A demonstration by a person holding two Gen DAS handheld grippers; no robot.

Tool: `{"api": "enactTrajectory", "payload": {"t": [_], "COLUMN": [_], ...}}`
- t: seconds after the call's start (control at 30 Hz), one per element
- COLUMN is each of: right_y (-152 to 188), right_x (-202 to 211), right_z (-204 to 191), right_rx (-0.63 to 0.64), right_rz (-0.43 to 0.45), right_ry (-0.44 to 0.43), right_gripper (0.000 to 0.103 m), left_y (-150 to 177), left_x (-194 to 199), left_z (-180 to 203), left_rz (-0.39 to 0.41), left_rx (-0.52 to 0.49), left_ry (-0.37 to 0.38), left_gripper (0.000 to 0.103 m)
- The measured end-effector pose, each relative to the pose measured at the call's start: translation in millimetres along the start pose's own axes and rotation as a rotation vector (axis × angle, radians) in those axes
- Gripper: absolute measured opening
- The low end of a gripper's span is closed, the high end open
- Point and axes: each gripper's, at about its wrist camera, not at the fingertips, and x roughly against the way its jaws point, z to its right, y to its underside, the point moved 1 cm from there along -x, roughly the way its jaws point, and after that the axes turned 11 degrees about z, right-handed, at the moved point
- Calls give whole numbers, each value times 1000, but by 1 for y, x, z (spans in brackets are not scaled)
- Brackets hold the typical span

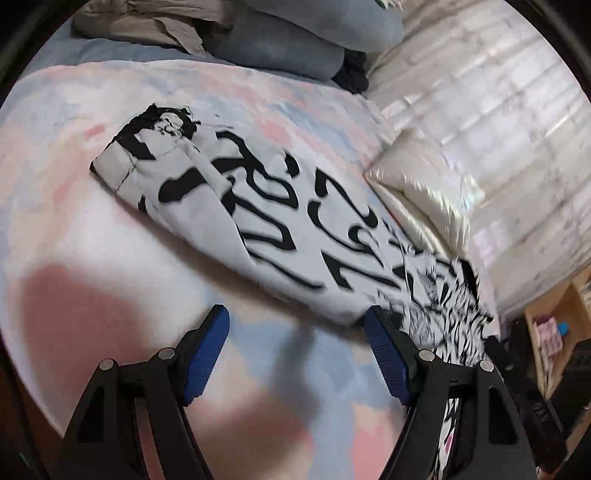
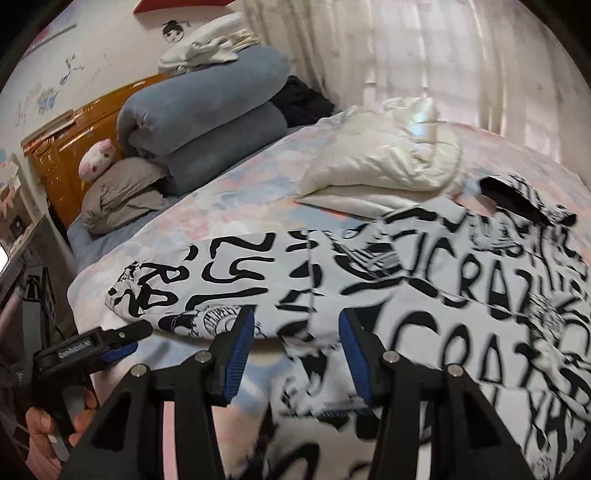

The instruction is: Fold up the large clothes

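Hovering over the printed garment (image 2: 424,295) on the bed (image 1: 92,240): left hand-held gripper (image 1: 297,345) and right hand-held gripper (image 2: 297,339) both released.

Both wrist cameras look steeply down, close over the black-and-white printed garment (image 1: 280,221) (image 2: 424,295) — left from its sleeve end, right from its hem side.

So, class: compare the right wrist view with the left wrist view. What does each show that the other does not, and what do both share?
Only the right wrist view: the orange headboard, the round pink-and-white plush, wall drawings, the left gripper seen from the side, and the hand holding it.

Only the left wrist view: a wooden shelf beside the bed.

Both: the black-and-white printed garment on the pastel bedspread, the cream jacket, the rolled blue bedding, the curtain, and blue-padded fingers holding nothing.
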Motion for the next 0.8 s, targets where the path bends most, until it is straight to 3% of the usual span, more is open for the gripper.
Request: {"api": "enactTrajectory", "payload": {"t": [0.1, 0.33, 0.4, 0.47, 0.5, 0.67, 0.8], "right_y": [2, 21, 25, 30, 33, 40, 36], "right_x": [-21, -65, -72, -79, -84, -91, -80], "right_z": [-7, -13, -13, -13, -13, -13, -3], "right_rx": [16, 24, 26, 28, 27, 28, -33], "right_rz": [-24, -114, -133, -165, -184, -217, -207], "right_ry": [-16, -32, -35, -39, -41, -45, -87], "right_gripper": [38, 33, 33, 33, 33, 34, 34], "left_y": [-8, -36, -42, -48, -52, -70, -81], "left_x": [-12, -38, -43, -50, -54, -38, -7], "left_z": [-7, -22, -23, -18, -14, 26, 89], "left_rz": [27, 96, 114, 123, 115, 152, 200], "left_rx": [18, 72, 71, 25, -7, -132, -267], "left_ry": [-12, -67, -104, -177, -218, -177, -123], "left_gripper": [74, 72, 58, 17, 10, 5, 5]}}
